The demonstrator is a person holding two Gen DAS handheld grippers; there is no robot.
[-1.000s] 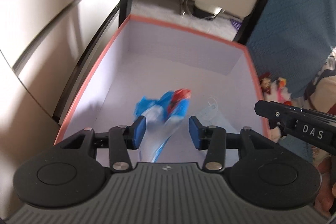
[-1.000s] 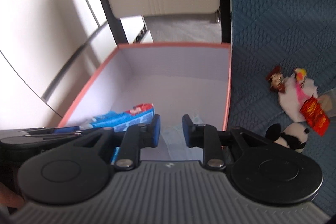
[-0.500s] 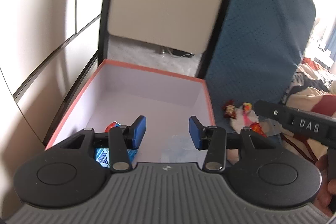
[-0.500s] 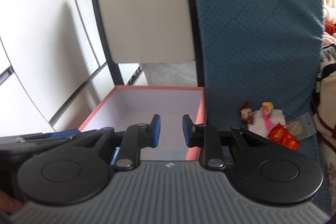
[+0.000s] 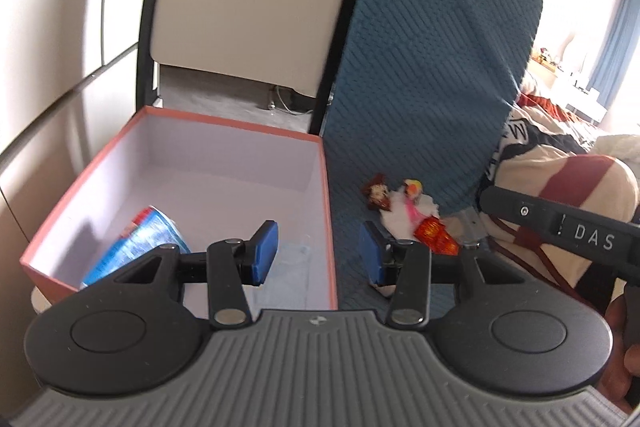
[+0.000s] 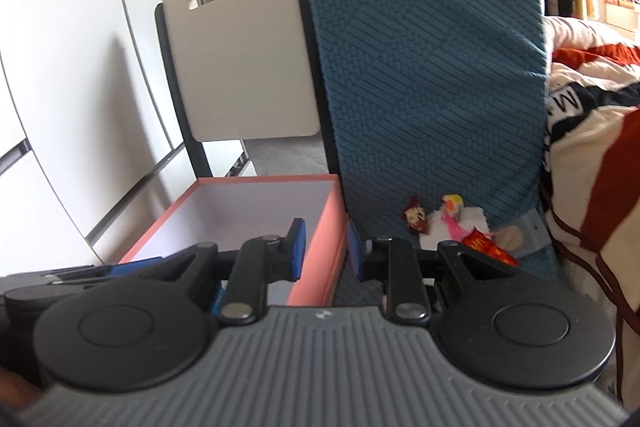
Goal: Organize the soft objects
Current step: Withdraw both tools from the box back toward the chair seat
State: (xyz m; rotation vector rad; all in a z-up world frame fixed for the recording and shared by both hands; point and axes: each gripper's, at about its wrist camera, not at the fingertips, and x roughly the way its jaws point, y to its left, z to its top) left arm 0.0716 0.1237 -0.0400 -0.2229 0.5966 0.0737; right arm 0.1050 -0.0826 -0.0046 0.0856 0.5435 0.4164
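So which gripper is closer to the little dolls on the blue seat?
Right, probably. The right gripper sits beside the dolls; the left gripper hangs over the box edge.

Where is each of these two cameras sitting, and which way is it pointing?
Left wrist: sits on the left gripper, looking forward and down past its open, empty jaws into the pink box; the right gripper and a bit of hand show at the right edge.
Right wrist: sits on the right gripper, jaws open and empty, facing the blue chair cover; the left gripper shows at left.
Both share the box, the chair cover and the small dolls.
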